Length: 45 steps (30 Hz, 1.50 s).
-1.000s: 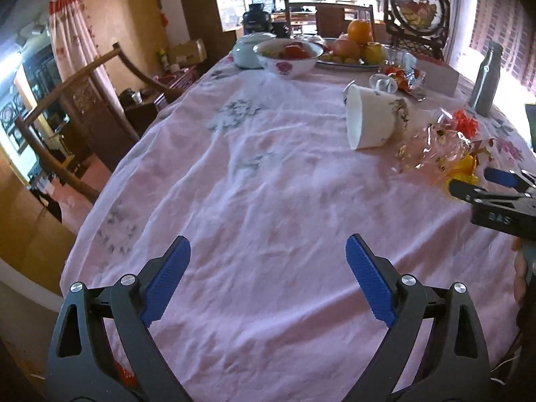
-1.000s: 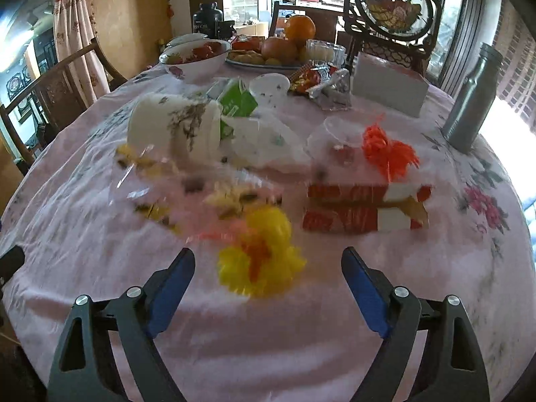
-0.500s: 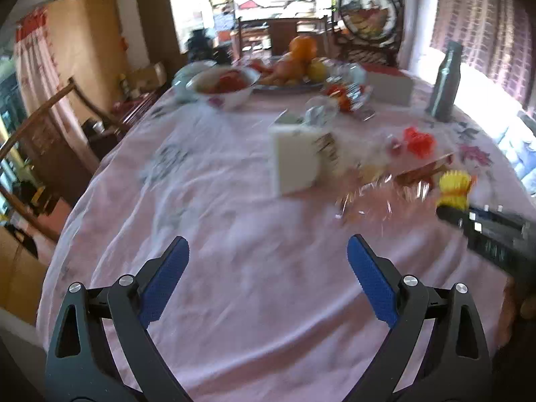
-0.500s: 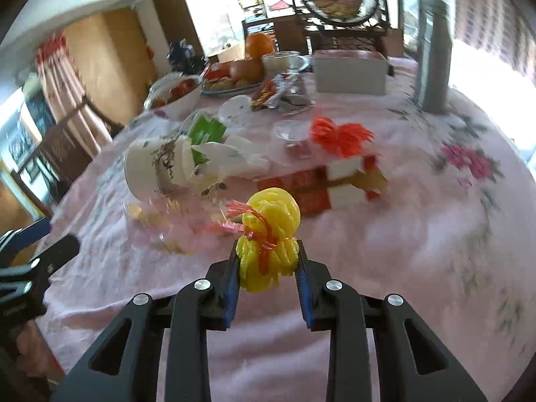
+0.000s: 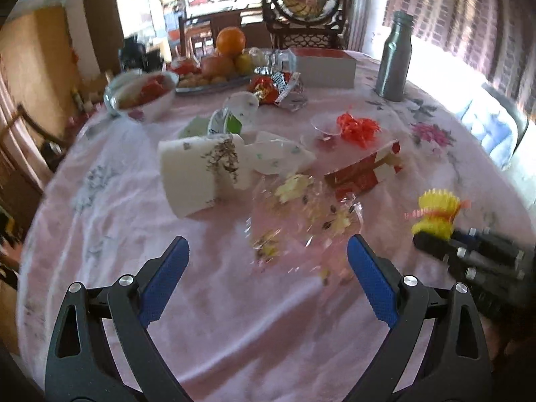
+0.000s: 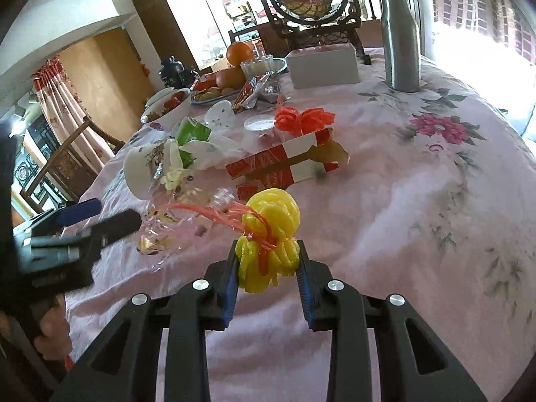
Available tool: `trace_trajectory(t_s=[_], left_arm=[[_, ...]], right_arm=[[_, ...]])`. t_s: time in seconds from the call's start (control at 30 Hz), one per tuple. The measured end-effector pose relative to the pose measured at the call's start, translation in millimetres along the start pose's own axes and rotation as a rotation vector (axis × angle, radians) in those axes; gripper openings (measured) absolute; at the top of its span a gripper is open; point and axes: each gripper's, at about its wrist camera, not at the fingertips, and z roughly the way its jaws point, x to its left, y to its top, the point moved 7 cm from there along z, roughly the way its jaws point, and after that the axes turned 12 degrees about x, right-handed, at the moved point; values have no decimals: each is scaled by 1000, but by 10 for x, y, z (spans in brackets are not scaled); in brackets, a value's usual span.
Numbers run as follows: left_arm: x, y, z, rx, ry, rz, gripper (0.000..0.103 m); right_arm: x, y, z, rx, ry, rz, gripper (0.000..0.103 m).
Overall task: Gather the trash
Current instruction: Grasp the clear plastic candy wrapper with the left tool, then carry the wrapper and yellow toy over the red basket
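I see a pink flowered tablecloth (image 6: 418, 207) covering a round table in a dining room, wooden chair (image 6: 70, 154) off its left edge. My left gripper (image 5: 268, 268) hangs released over crinkled clear wrapping (image 5: 301, 221); behind it lies a tipped paper cup (image 5: 194, 174), then a red-and-white box (image 6: 284, 164), orange ribbon (image 6: 301, 117). My right gripper (image 6: 268, 264) has just been closing and is clenched on the yellow ribbon bundle (image 6: 271, 231), near the front edge. Fruit plate (image 5: 214, 83), white box (image 6: 321, 67) and metal bottle (image 6: 400, 33) crowd the far edge; the right side lies bare.
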Motion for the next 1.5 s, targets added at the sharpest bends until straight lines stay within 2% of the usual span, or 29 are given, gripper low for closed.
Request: trace_trajectory(t_s=[0.13, 0.3, 0.37, 0.43, 0.47, 0.53, 0.57, 0.67, 0.7, 0.83, 1.07, 1.2, 1.5], left_arm=[[-14, 101, 28, 24, -65, -56, 92], [-53, 172, 266, 103, -78, -79, 88], [-37, 169, 383, 144, -91, -101, 79], [-18, 153, 477, 173, -96, -113, 63], [-6, 139, 524, 189, -100, -118, 59], [17, 125, 564, 190, -93, -124, 47], [28, 123, 547, 177, -89, -124, 45], [31, 114, 462, 147, -85, -110, 23], [24, 113, 436, 140, -83, -102, 11], [21, 90, 217, 77, -53, -79, 10], [172, -65, -283, -29, -46, -80, 10], [409, -259, -478, -65, -20, -117, 10], [1239, -845, -781, -102, 107, -284, 10]], right_arm=[[-14, -16, -20, -4, 8, 2, 32], [-40, -29, -62, -13, 8, 6, 33], [-48, -37, -77, -15, 8, 8, 33], [-50, -49, -101, -19, 7, 5, 33], [-54, -50, -111, -21, 7, 5, 33], [-57, -55, -124, -24, 6, 6, 33], [-60, -52, -126, -25, 6, 6, 33], [-53, -50, -134, -26, 6, 8, 33], [-40, -51, -137, -27, 6, 5, 33], [9, -62, -174, -35, 1, -7, 33], [98, -88, -262, -44, -5, -29, 33], [320, -131, -302, -41, 9, -88, 33], [1091, -270, -316, -18, 53, -252, 32]])
